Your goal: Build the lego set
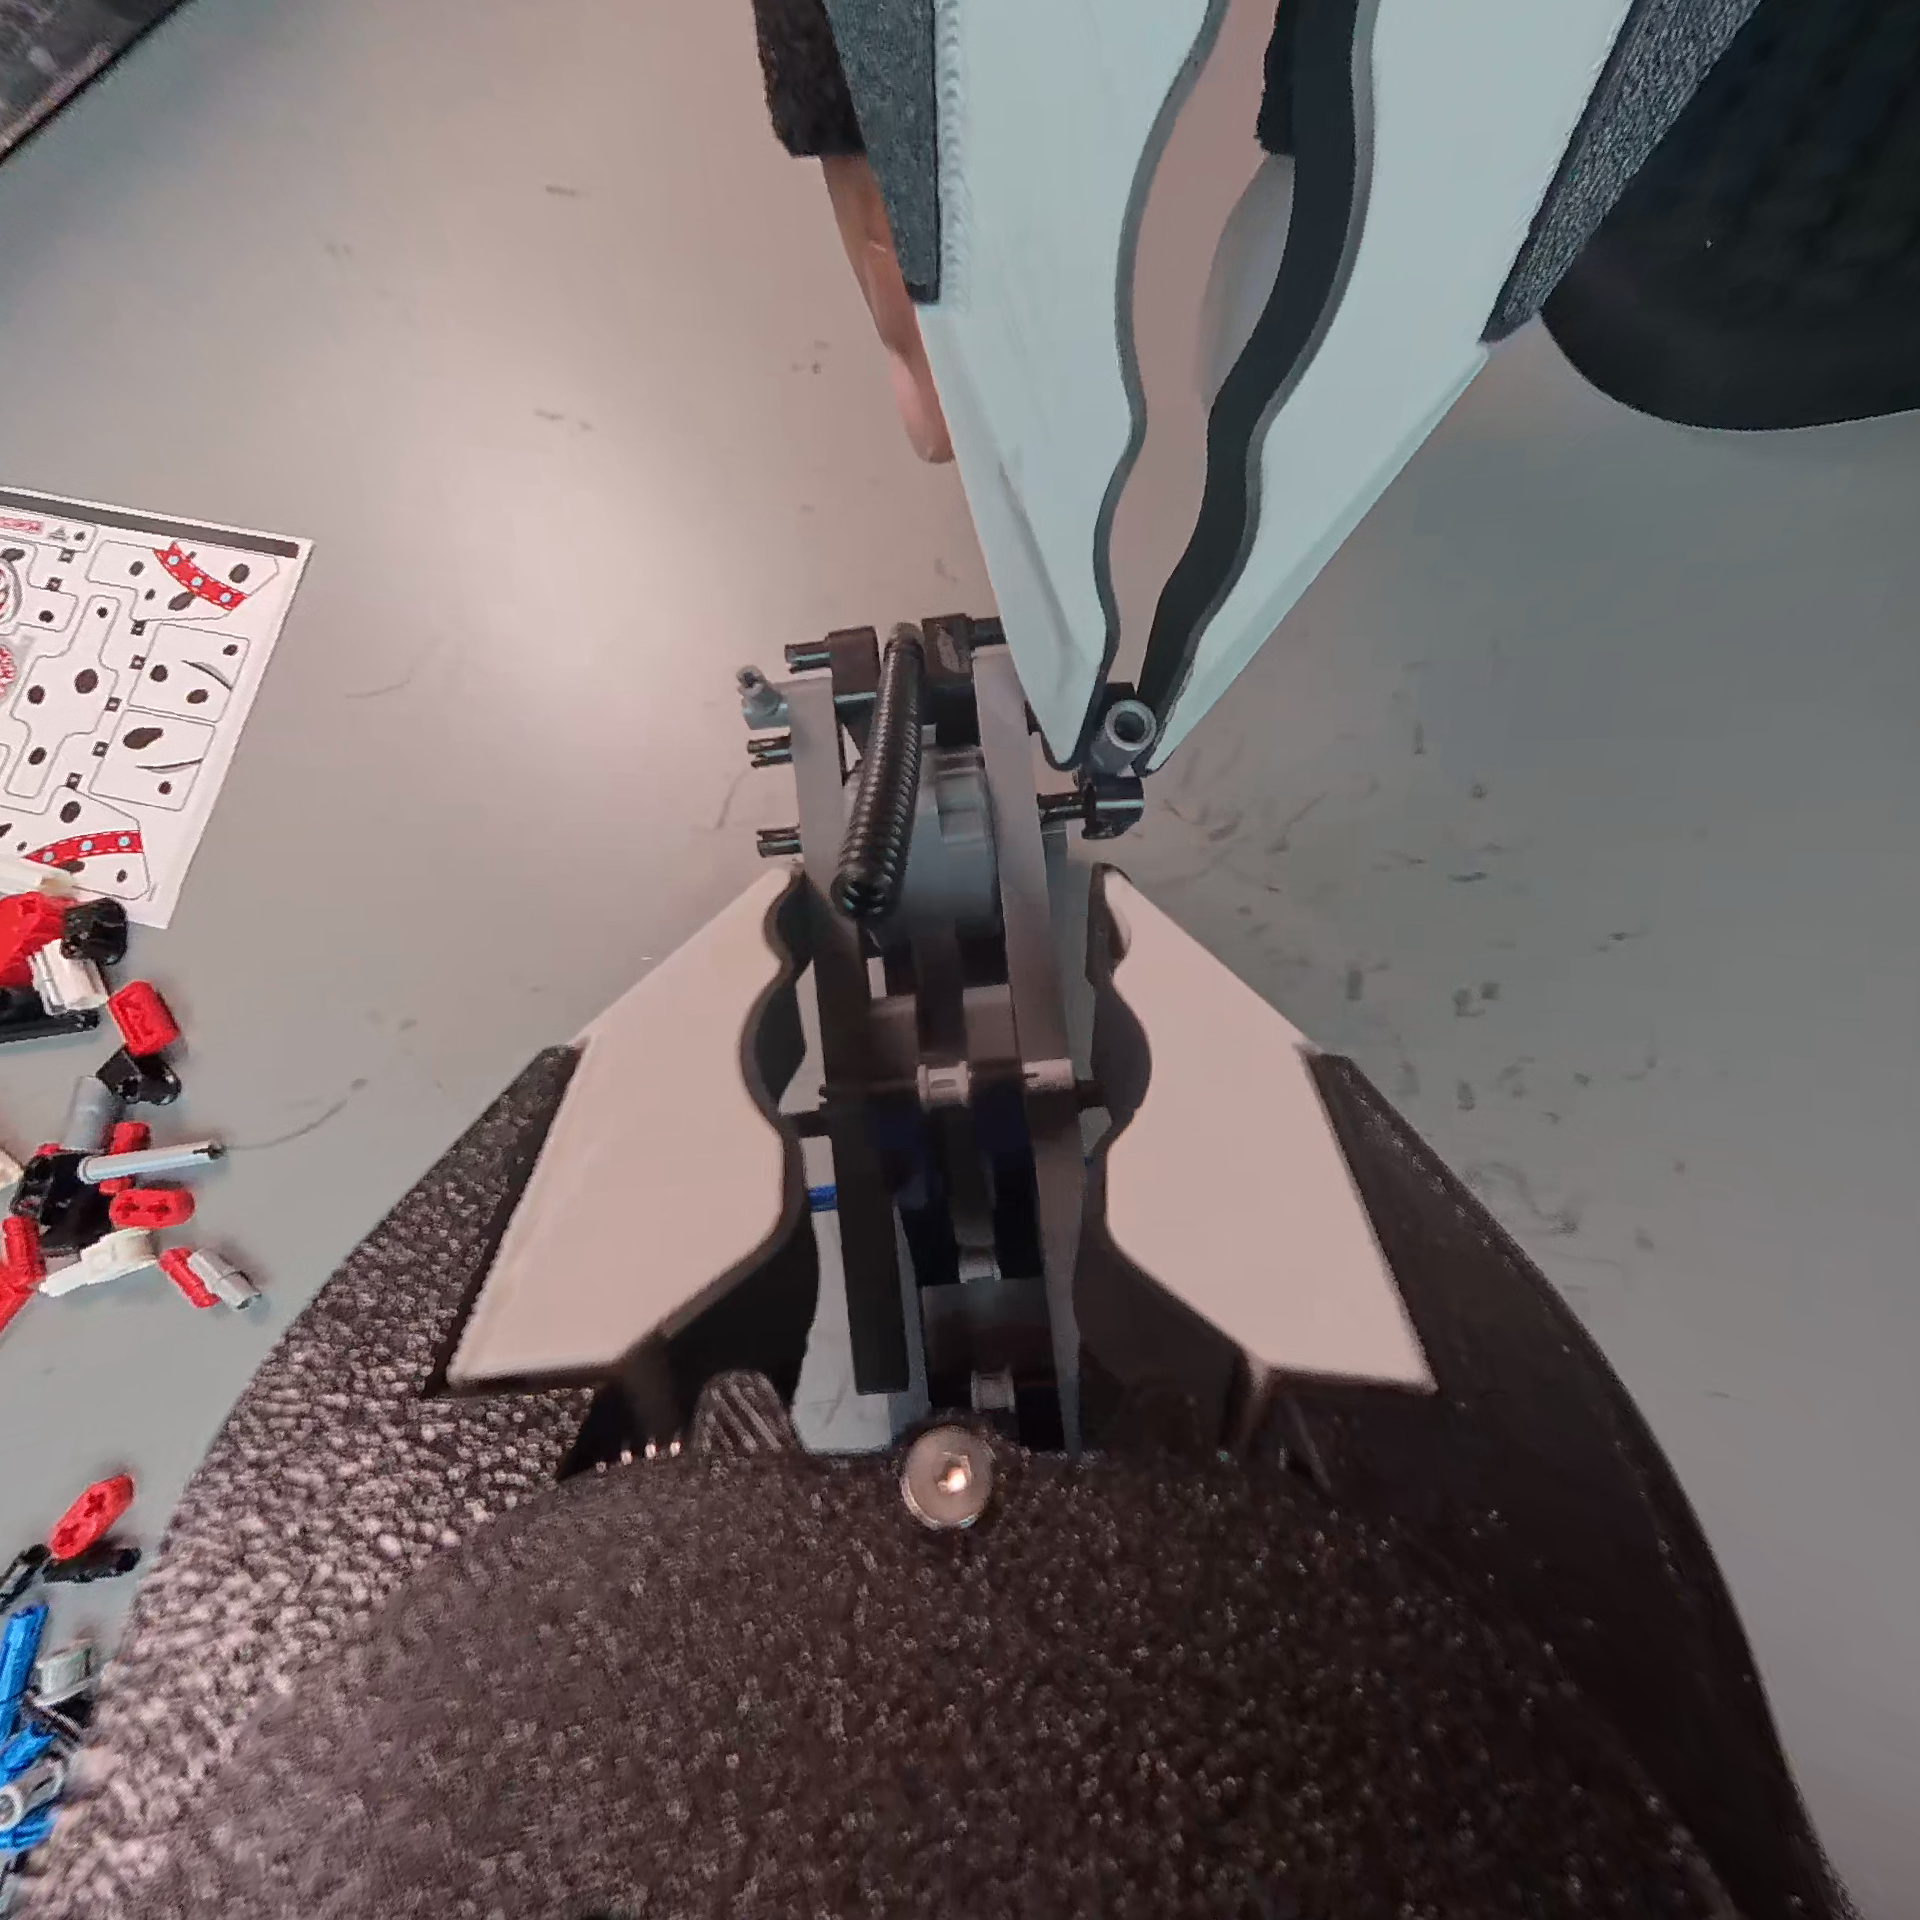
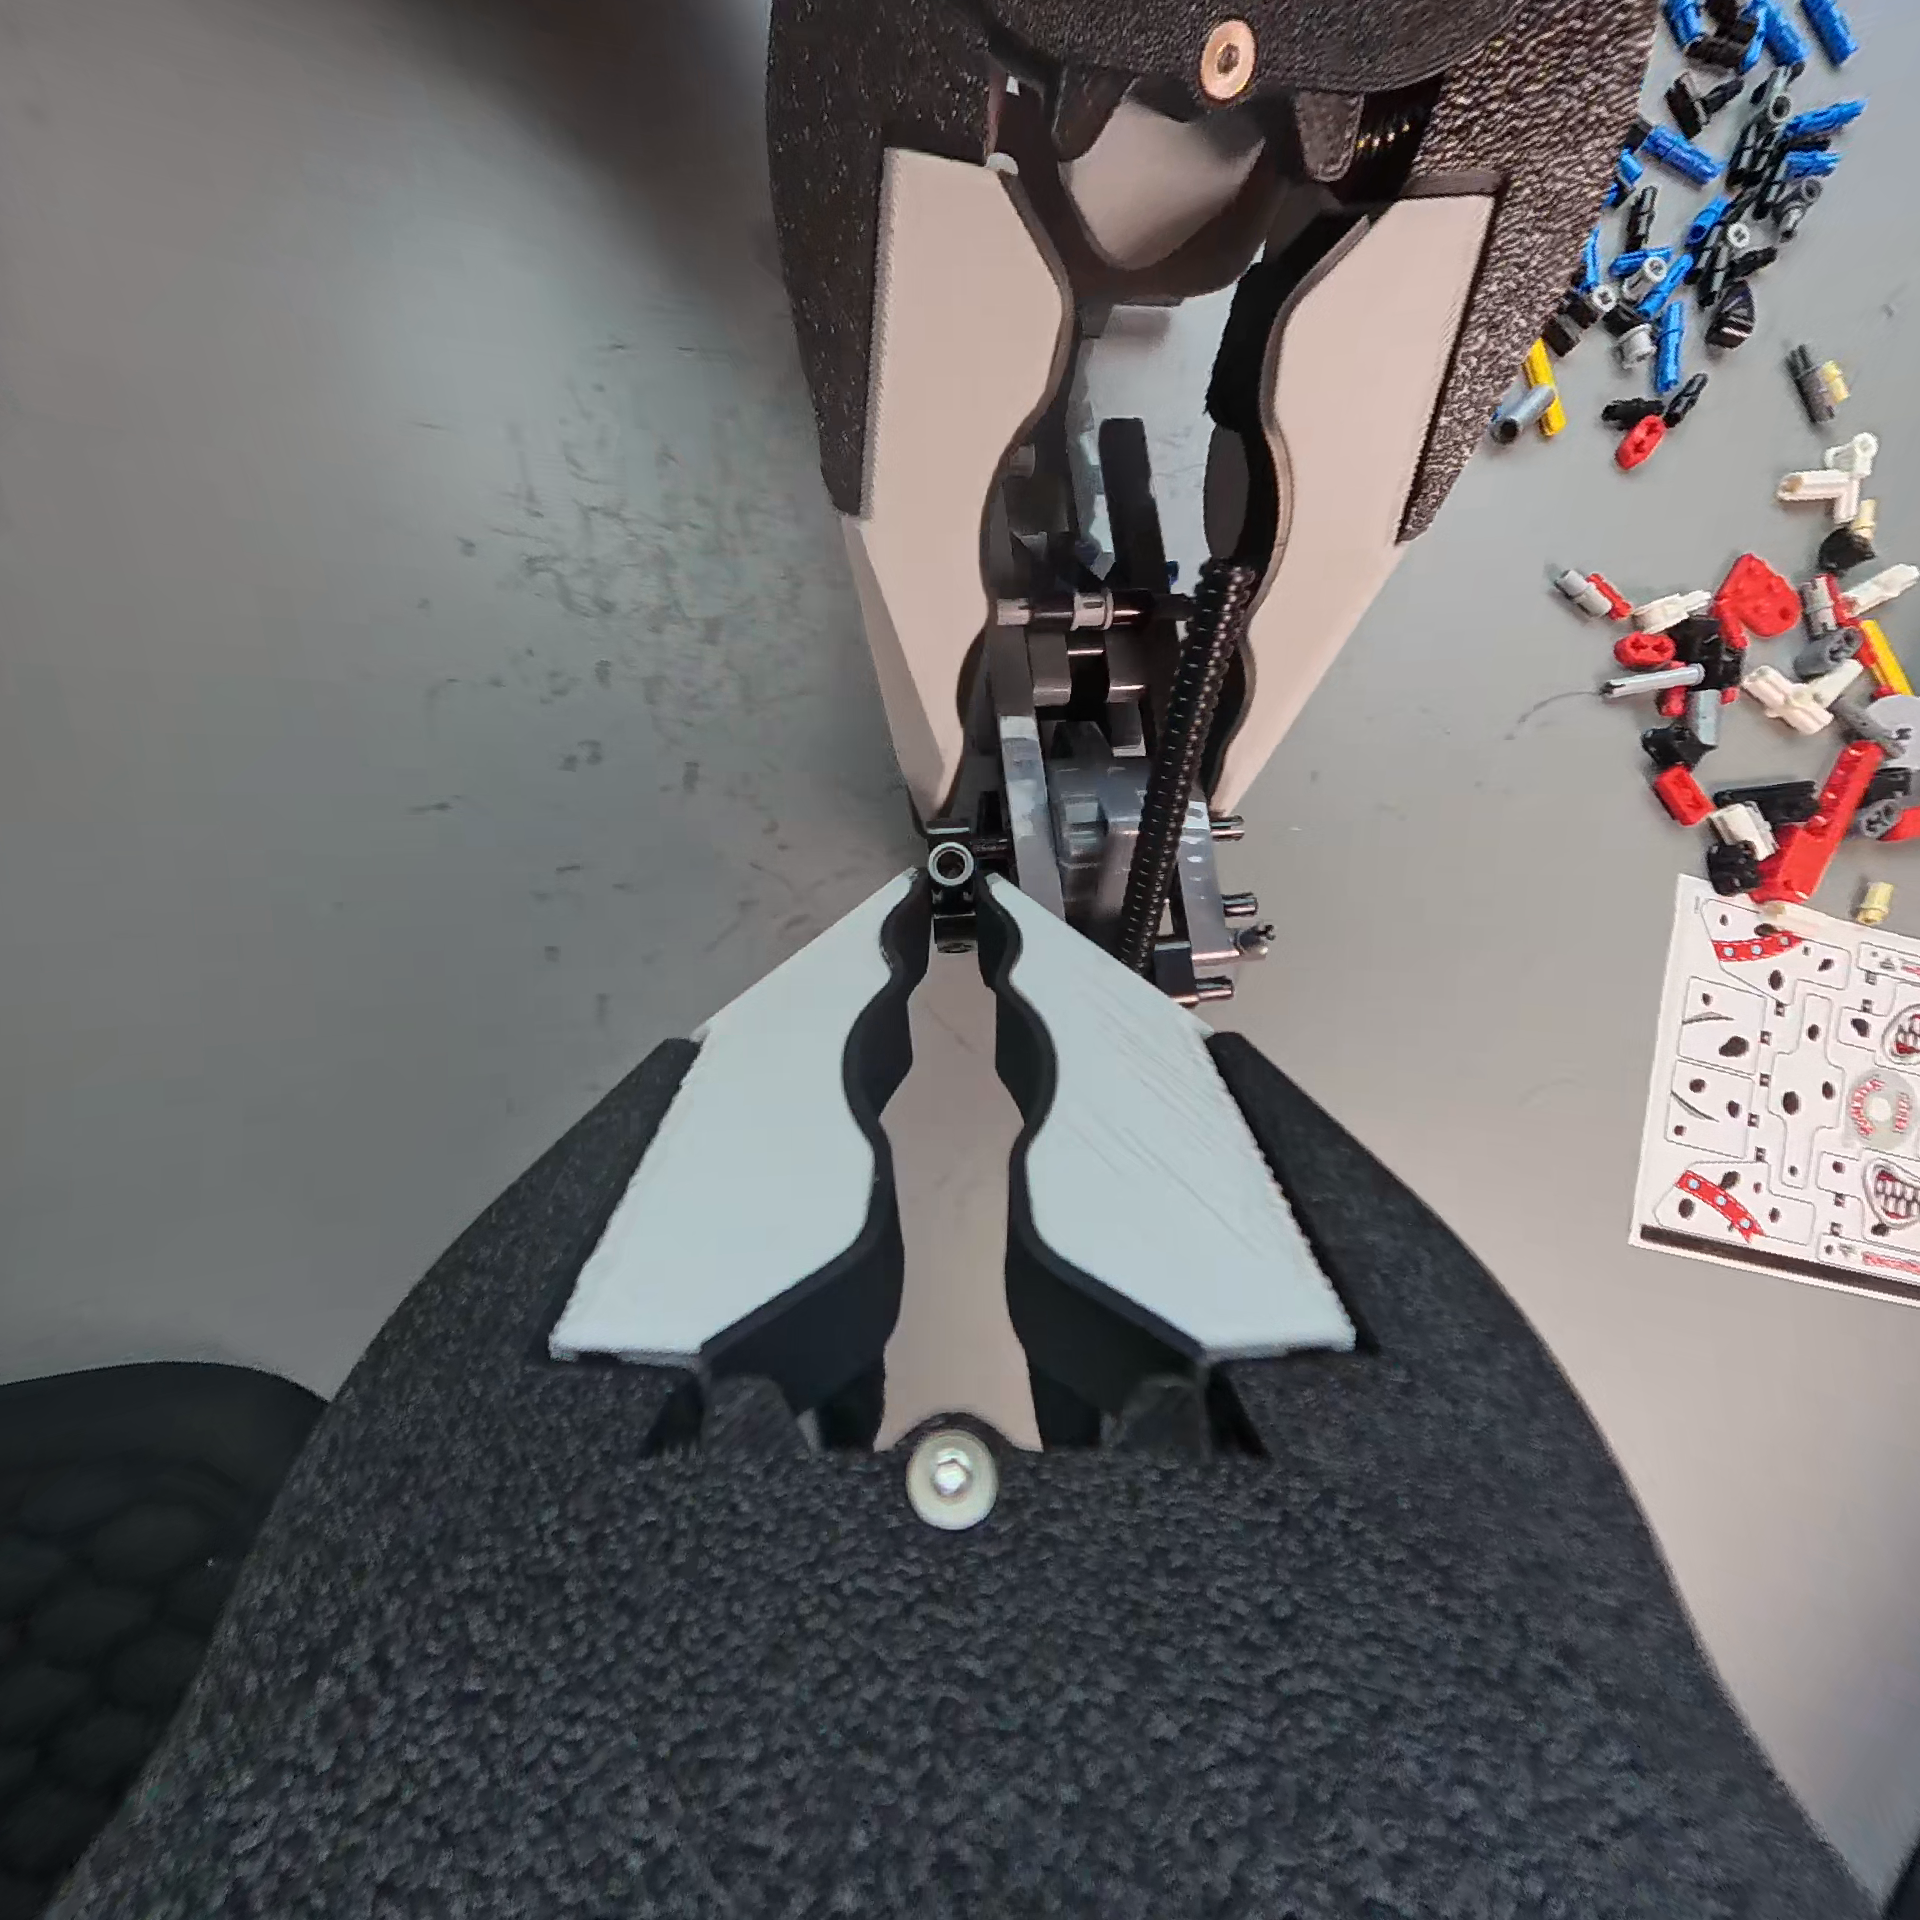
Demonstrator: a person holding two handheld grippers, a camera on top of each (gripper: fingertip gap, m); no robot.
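Note:
My left gripper (image 1: 945,894) is shut on the lego assembly (image 1: 935,1049), a narrow frame of dark grey beams with a black ribbed hose (image 1: 883,790) along its top. My right gripper (image 1: 1122,753) reaches in from above, shut on a small black connector (image 1: 1110,805) with a grey pin (image 1: 1128,724), held against the assembly's far right side. In the right wrist view the right gripper (image 2: 951,899) pinches that connector (image 2: 953,883) at its tips. The left gripper (image 2: 1075,805) comes from the top holding the assembly (image 2: 1091,665).
Loose red, black and white pieces (image 1: 104,1143) lie left of the left gripper, with a sticker sheet (image 1: 125,707) beyond them. In the right wrist view they lie at right (image 2: 1766,675), with a blue and black pile (image 2: 1714,208) and the sheet (image 2: 1787,1091). A black cushion (image 2: 104,1558) sits lower left. Both grippers' tips are close together, under 4 cm apart.

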